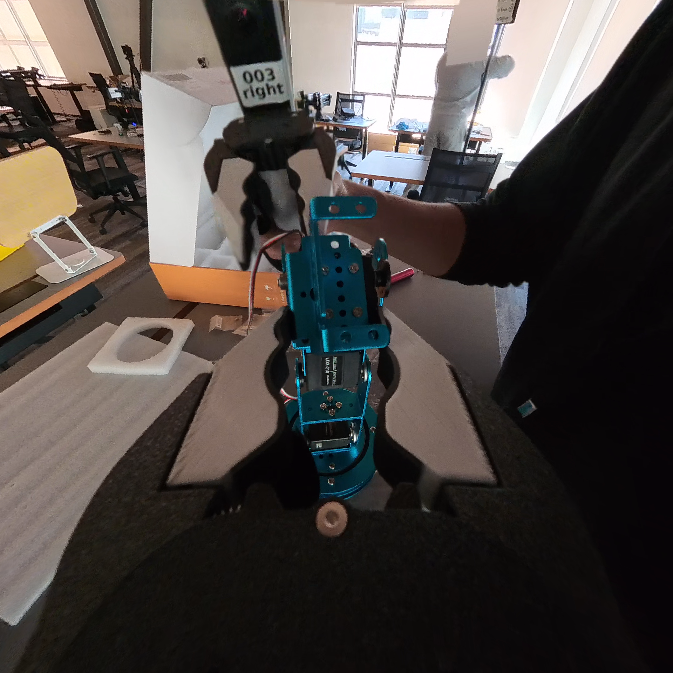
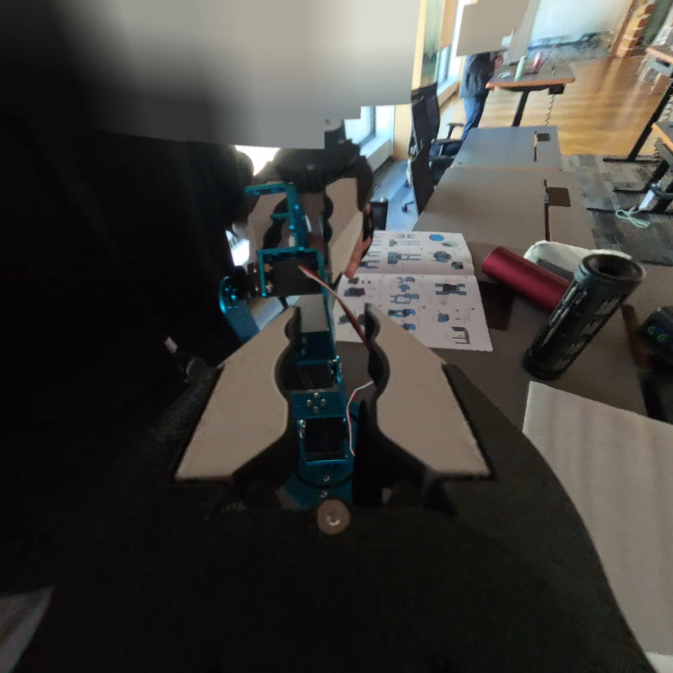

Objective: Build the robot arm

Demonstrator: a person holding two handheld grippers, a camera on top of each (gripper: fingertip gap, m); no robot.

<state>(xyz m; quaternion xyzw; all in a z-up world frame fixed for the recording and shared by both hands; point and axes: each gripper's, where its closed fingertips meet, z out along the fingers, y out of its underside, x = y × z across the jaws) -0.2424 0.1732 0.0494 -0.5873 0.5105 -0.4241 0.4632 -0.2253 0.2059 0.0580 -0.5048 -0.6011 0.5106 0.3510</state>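
Gripping both tongs [image 1: 333, 349] [image 2: 329, 320]: anodised blue perforated-metal servo arm [image 1: 335, 291].

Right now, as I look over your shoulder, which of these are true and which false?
1. A blue metal assembly sits between the fingers of the left tongs. True.
2. The booklet on the table is closed. False: it lies open, with pages of diagrams showing.
3. A red cylinder lies next to a black cylinder. True.
4. The white foam piece is solid, with no hole. False: it has a large cutout through its middle.
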